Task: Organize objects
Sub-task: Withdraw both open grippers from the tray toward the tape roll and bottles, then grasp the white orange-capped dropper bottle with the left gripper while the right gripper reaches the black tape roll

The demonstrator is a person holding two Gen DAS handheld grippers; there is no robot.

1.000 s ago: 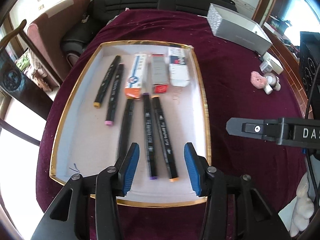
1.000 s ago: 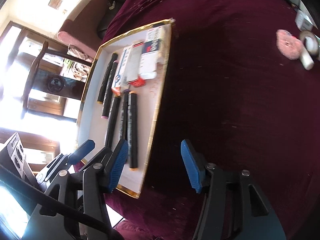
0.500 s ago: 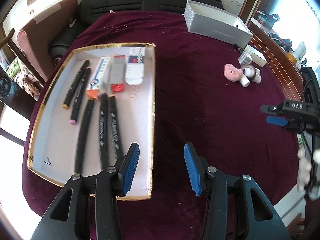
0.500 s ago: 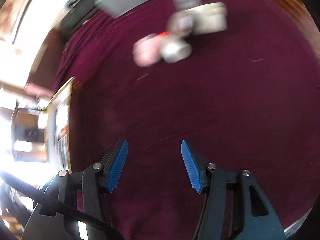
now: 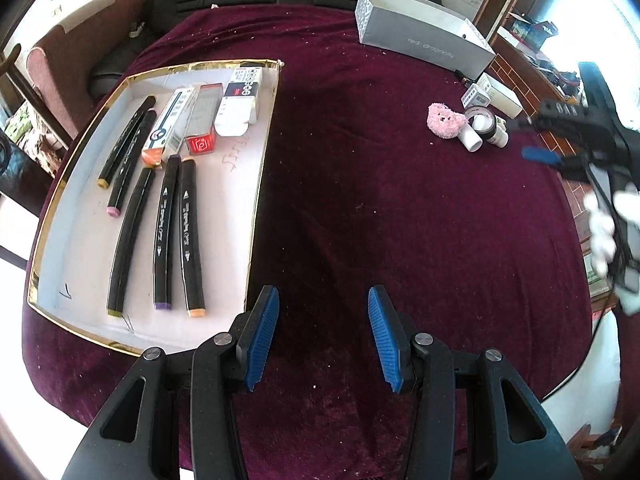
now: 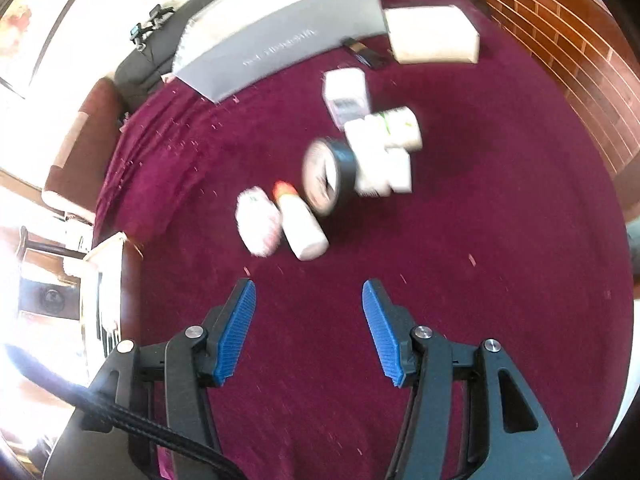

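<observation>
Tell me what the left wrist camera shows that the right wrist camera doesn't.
Only the left wrist view clearly shows the tray with its markers and small boxes, plus the right gripper from outside. Only the right wrist view separates the white bottle from the black tape roll. Both show the pink fuzzy toy, the long grey box and the maroon cloth.

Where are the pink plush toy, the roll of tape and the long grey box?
pink plush toy [image 5: 446,120], left wrist view, middle of its fuzzy body.
roll of tape [image 6: 326,176], right wrist view, its open round face.
long grey box [image 5: 424,46], left wrist view, its lettered side wall.
</observation>
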